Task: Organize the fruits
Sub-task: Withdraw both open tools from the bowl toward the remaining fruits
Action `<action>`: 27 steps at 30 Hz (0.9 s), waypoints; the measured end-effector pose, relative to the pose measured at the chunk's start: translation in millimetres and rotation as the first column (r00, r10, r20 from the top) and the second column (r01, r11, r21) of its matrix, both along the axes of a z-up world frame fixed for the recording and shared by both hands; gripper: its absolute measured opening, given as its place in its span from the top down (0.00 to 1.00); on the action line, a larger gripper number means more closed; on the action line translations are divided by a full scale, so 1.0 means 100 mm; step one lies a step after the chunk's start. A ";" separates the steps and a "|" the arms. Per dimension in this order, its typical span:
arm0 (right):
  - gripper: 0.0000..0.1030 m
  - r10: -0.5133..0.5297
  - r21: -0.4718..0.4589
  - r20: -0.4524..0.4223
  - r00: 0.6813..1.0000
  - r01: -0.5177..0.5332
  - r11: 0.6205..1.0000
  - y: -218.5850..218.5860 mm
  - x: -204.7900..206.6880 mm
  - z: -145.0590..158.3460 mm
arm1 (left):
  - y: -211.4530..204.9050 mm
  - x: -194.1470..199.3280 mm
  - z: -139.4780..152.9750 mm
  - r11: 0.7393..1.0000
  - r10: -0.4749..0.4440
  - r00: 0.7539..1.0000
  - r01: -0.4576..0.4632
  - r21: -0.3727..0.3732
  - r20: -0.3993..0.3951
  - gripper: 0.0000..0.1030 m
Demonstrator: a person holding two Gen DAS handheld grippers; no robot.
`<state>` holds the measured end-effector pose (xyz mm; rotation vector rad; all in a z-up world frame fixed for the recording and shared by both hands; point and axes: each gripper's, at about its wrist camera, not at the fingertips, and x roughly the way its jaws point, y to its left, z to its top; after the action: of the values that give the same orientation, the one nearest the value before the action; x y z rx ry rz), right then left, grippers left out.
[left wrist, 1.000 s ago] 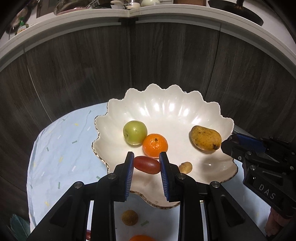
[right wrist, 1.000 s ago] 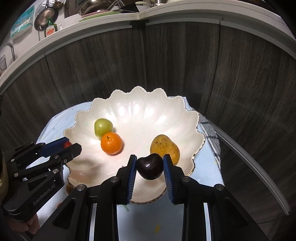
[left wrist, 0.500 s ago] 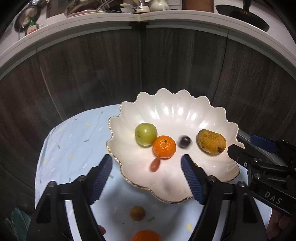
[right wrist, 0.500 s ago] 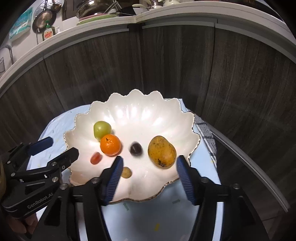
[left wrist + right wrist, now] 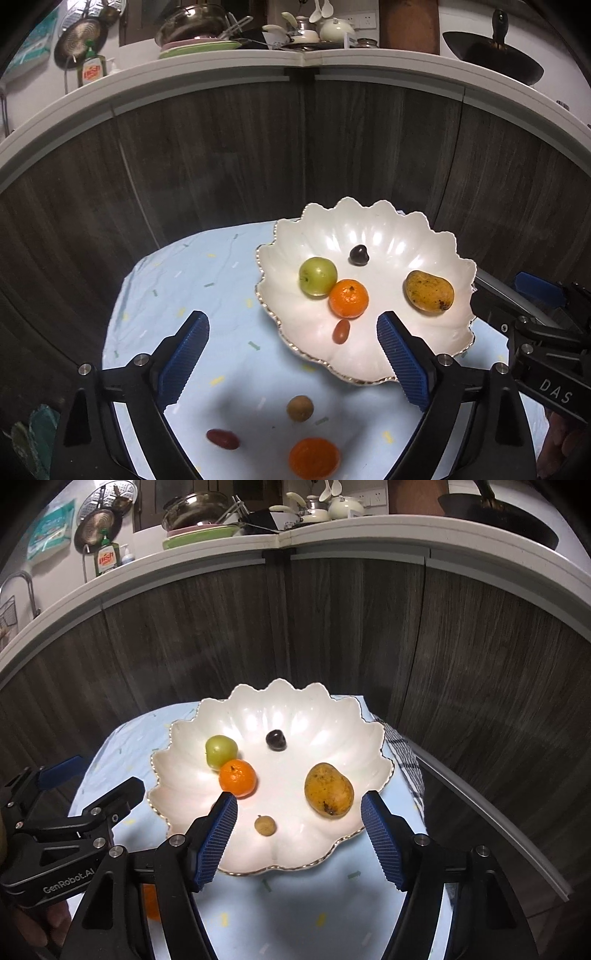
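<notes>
Left wrist view: the left gripper [image 5: 291, 354] hangs spread wide and empty near the scalloped bowl [image 5: 373, 221], which holds 5 fruits, including an orange [image 5: 348, 298].

Right wrist view: the right gripper [image 5: 299, 834], released and empty, hovers over the bowl's near rim, a mango [image 5: 328, 789] lying inside.

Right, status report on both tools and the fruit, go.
Left tool open, empty. Right tool open, empty. Six fruits in scalloped bowl. Tangerine, red grape, brown longan on cloth. Nothing blocking.
</notes>
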<state>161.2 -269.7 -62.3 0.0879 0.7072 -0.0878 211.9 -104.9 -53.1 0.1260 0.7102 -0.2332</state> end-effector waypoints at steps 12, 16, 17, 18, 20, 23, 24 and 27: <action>0.32 0.019 0.005 0.024 1.000 -0.020 1.000 0.13 -0.15 0.08 | 0.13 -0.19 0.08 1.000 0.006 1.000 -0.006 0.008 0.015 0.09; 0.32 0.026 0.003 0.024 0.999 -0.026 1.000 0.18 -0.19 0.09 | 0.19 -0.25 0.09 1.000 0.008 1.000 -0.008 -0.001 0.014 0.09; 0.32 0.028 0.002 0.024 0.999 -0.028 1.000 0.19 -0.20 0.09 | 0.20 -0.26 0.09 1.000 0.009 1.000 -0.009 0.001 0.015 0.09; 0.32 0.031 0.001 0.024 0.999 -0.031 1.000 0.21 -0.21 0.10 | 0.21 -0.27 0.09 1.000 0.010 1.000 -0.010 0.003 0.016 0.09; 0.32 0.036 -0.001 0.024 0.999 -0.036 0.999 0.24 -0.23 0.10 | 0.24 -0.31 0.09 1.000 0.012 1.000 -0.013 0.002 0.016 0.09; 0.32 0.044 -0.001 0.023 0.999 -0.044 0.999 0.30 -0.26 0.10 | 0.30 -0.35 0.10 1.000 0.020 1.000 -0.020 0.001 0.016 0.09; 0.32 0.049 0.000 0.022 0.999 -0.049 0.999 0.33 -0.26 0.10 | 0.33 -0.36 0.10 1.000 0.023 1.000 -0.023 0.001 0.015 0.09; 0.32 0.061 0.002 0.020 0.998 -0.061 0.998 0.39 -0.27 0.09 | 0.41 -0.40 0.10 0.999 0.034 0.999 -0.034 0.004 0.016 0.09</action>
<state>134.4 -230.9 -53.2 0.0697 0.6899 -0.0278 171.5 -63.6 -43.3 0.1197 0.6964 -0.1981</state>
